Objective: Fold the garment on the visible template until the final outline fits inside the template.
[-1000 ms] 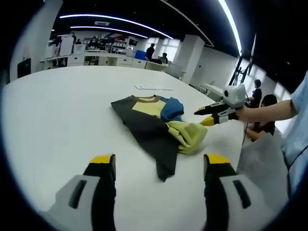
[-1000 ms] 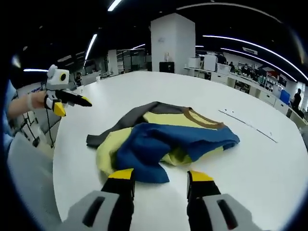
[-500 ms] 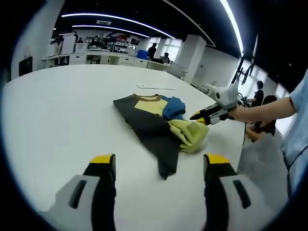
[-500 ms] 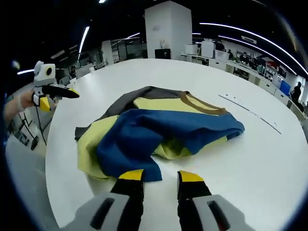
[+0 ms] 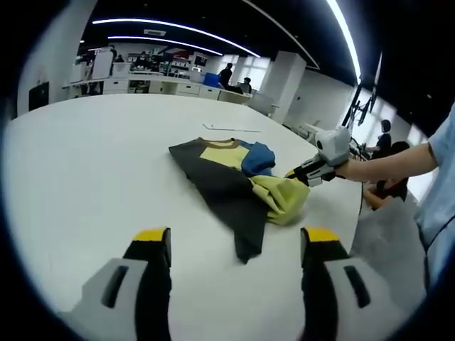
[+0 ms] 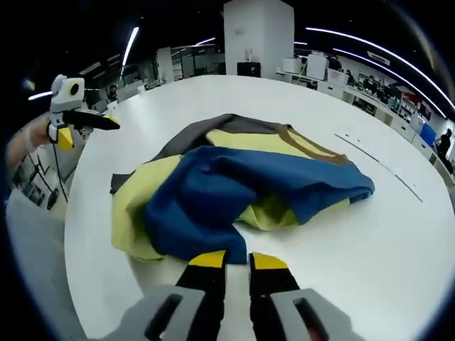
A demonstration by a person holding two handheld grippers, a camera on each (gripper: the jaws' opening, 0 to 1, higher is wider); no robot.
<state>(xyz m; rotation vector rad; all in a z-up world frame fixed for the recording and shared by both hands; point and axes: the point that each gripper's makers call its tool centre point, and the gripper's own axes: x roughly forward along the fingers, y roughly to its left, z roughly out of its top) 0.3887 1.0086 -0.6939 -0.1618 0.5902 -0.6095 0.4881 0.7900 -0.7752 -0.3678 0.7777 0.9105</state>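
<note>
crumpled garment (image 6: pixel 234 192) lies on the white table (image 5: pixel 85 163); right gripper (image 6: pixel 237 261) nearly clenched at its blue edge, grip unclear; left gripper (image 5: pixel 234 238) released, well back.

Left gripper (image 5: pixel 234 245): grey moulded jaw bodies, black inner faces, yellow tip caps; dark oblong slot in each grey shell.
Right gripper (image 6: pixel 237 259): same build, grey shells, black jaws, yellow tips; seen in the left gripper view at 3 o'clock as a white housing with black jaws.
Sleeve (image 5: pixel 442 177): light blue short sleeve, at 3 o'clock in the left gripper view.
</note>
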